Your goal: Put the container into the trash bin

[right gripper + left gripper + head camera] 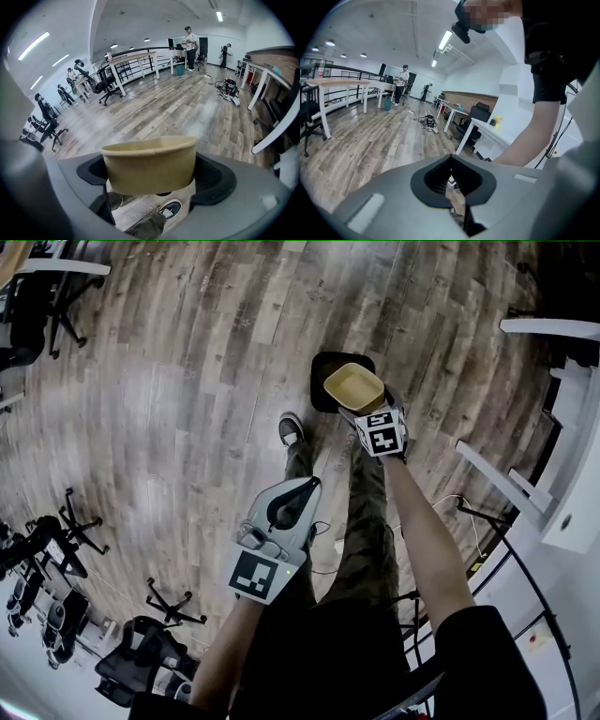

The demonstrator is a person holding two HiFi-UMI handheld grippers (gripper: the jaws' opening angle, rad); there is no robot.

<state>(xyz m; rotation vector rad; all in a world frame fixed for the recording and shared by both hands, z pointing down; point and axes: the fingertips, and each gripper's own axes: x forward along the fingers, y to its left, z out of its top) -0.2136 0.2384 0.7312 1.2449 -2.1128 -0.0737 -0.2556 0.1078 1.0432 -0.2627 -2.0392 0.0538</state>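
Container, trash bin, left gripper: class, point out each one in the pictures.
container [354, 388]: head view, on its pale inside.
trash bin [320, 390]: head view, on its black left edge, beside the container.
left gripper [307, 487]: head view, at the tips of its closed jaws.

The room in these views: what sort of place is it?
Most likely an open-plan office or lab: white desks, rolling office chairs and long ceiling lights over a wood-plank floor.
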